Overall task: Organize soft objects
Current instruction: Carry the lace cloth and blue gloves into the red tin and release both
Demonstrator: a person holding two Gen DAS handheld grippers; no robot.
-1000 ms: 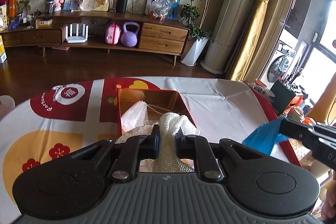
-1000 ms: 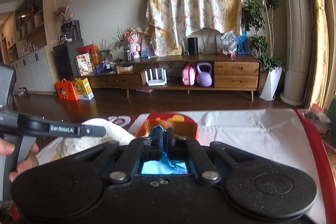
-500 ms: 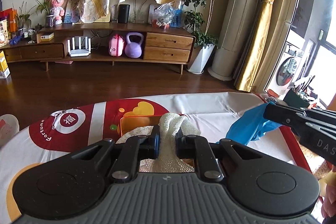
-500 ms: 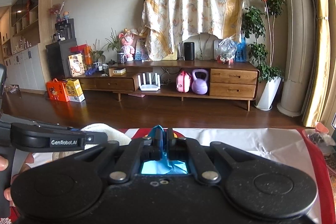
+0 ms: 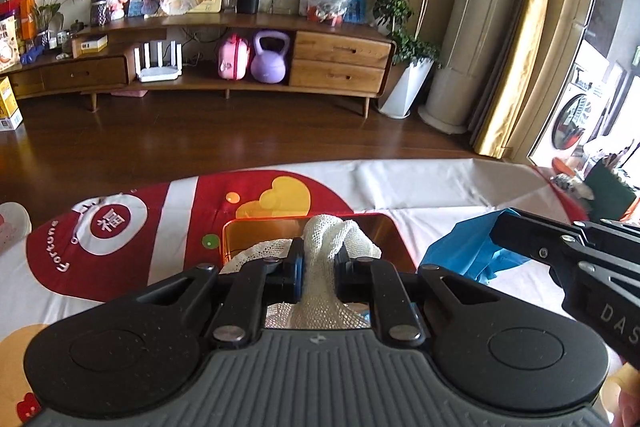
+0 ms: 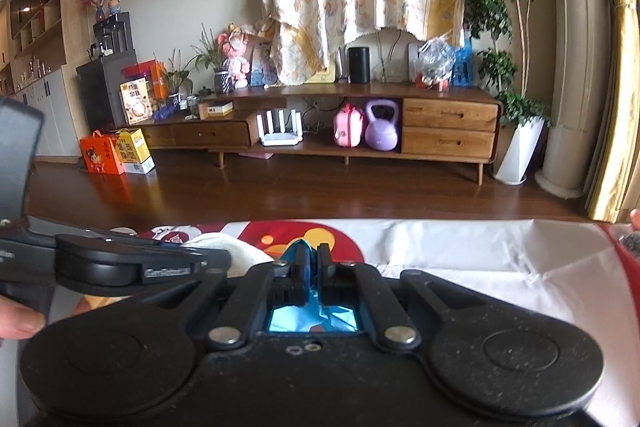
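My left gripper is shut on a cream mesh cloth, which bunches up between its fingers and hangs below them. An orange box sits on the table just beyond it, mostly hidden by the cloth and the gripper. To the right, my right gripper holds a blue cloth. In the right wrist view that gripper is shut on the blue cloth, which also shows under the jaws. The left gripper and the cream cloth lie to its left.
The table wears a red, white and yellow printed cover; its far edge faces a dark wood floor. A wooden TV cabinet stands beyond. A dark green container sits off the table's right end. A thumb shows at the left.
Both grippers moved forward and lower over the table, still holding their cloths. The orange box now lies closer under the left gripper and shows less of its inside.
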